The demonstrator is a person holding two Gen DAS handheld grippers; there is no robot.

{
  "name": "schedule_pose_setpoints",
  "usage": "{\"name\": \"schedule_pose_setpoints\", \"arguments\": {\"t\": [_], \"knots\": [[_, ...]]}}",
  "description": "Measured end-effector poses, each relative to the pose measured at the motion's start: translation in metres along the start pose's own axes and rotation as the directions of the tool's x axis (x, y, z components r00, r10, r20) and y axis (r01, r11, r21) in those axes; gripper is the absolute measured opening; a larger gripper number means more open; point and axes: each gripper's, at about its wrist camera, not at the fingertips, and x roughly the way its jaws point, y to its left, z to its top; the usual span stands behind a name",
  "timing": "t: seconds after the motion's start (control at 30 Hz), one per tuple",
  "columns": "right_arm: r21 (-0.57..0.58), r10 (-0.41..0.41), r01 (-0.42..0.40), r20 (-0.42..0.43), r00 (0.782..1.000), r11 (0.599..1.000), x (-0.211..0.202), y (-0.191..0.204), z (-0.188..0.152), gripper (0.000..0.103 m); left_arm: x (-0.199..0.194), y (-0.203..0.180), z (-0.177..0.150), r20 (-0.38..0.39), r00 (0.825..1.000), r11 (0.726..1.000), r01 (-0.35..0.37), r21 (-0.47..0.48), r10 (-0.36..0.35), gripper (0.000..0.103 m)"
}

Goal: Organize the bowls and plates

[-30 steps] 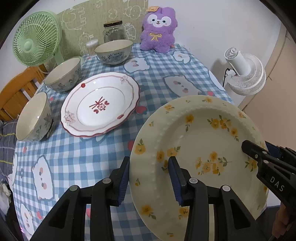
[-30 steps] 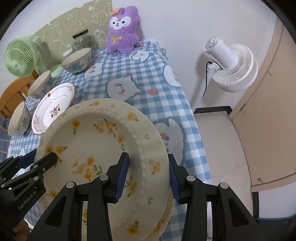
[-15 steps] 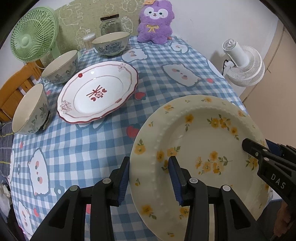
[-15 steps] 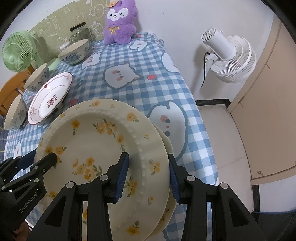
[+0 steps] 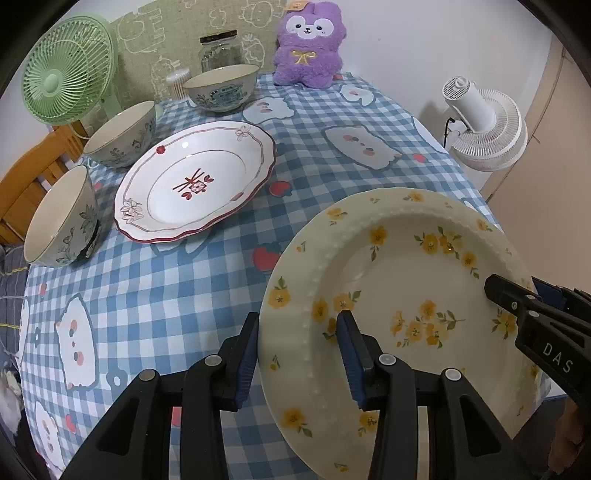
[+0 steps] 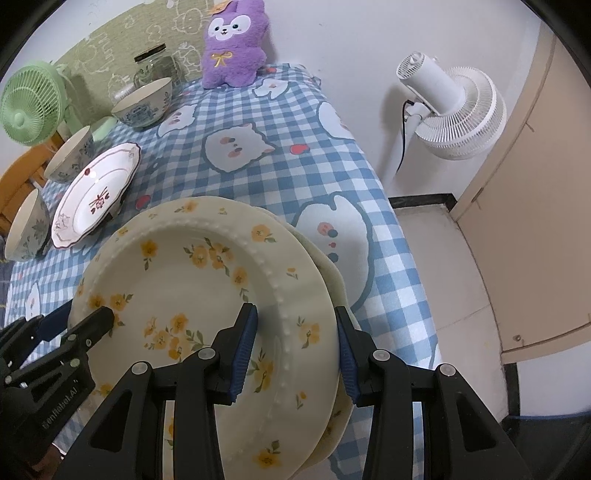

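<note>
Yellow-flowered plate (image 5: 399, 295) between both hand-held grippers (image 5: 300, 360)

A checked-cloth counter (image 6: 280, 162) meets a white wall (image 6: 332, 33) ahead of the tool; a white fan (image 6: 454, 114) stands on pale floor (image 6: 454, 273) to its right.

Both wrist views are evenly and softly lit from overhead, with only faint, diffuse shadows beneath the red-trimmed plate (image 5: 195, 188) and the bowls on the checked tablecloth (image 5: 155, 302). A mild sheen shows on the floral plate (image 5: 399, 295), without blown-out glare, and focus is sharp from the near gripper fingers to the far wall. Fisheye distortion bends straight lines strongly toward the edges, and black vignetting fills the corners of each frame.
</note>
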Motion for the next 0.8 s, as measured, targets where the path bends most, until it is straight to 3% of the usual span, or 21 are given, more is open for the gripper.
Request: {"name": "schedule_pose_setpoints", "arguments": {"t": [0.8], "knots": [[0.009, -0.055, 0.055, -0.013, 0.998, 0.998, 0.002, 0.011, -0.002, 0.051, 0.002, 0.006, 0.000, -0.012, 1.000, 1.000, 0.014, -0.027, -0.014, 0.044]]}}
